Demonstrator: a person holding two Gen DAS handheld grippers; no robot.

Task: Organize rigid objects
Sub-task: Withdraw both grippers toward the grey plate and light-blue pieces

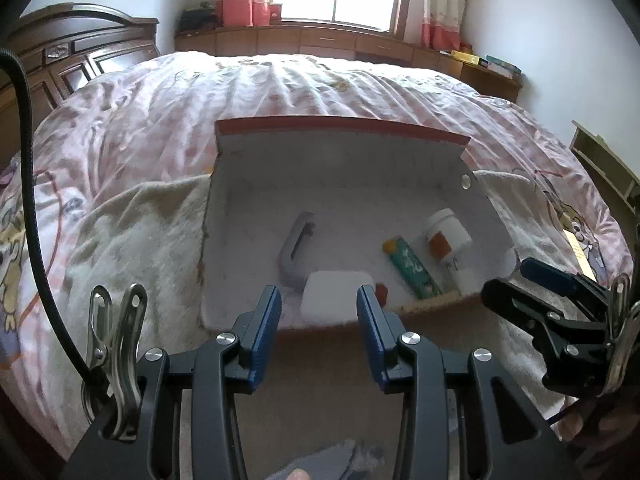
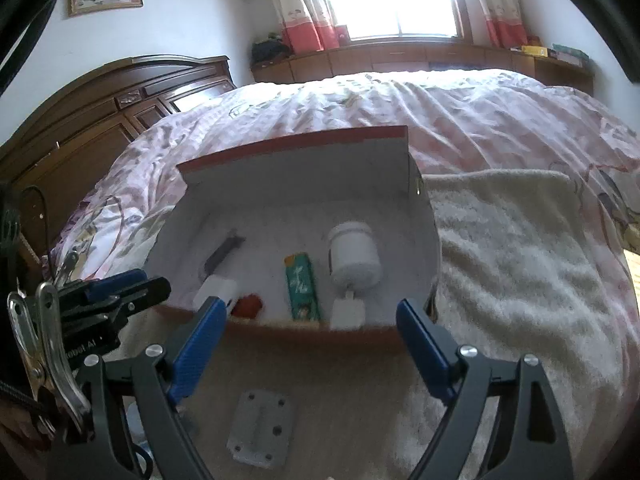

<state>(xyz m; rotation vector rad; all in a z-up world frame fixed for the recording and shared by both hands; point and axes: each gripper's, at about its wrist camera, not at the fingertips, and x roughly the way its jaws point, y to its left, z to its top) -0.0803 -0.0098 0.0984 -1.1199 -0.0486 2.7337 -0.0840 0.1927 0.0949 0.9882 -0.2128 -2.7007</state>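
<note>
An open red box with a white inside [image 1: 332, 168] [image 2: 304, 184] lies on the bed. In it are a grey handle-shaped part [image 1: 294, 246] [image 2: 222, 254], a white block [image 1: 334, 296] [image 2: 216, 290], a small red piece [image 1: 382, 292] [image 2: 247, 306], a green tube [image 1: 412, 266] [image 2: 302, 286], a white jar [image 1: 446, 232] [image 2: 354, 258] and a small white item [image 2: 347, 312]. My left gripper [image 1: 319, 308] is open and empty at the box's near rim, in front of the white block. My right gripper [image 2: 310, 332] is open and empty at the near rim. A grey metal plate [image 2: 260, 428] lies on the towel below it.
The box rests on a cream towel [image 2: 520, 264] spread over a pink patterned bedspread [image 1: 280, 84]. A dark wooden headboard [image 2: 100, 112] stands at the left. Low wooden cabinets [image 1: 320, 40] run under the window. A wooden shelf [image 1: 604, 168] stands at the right.
</note>
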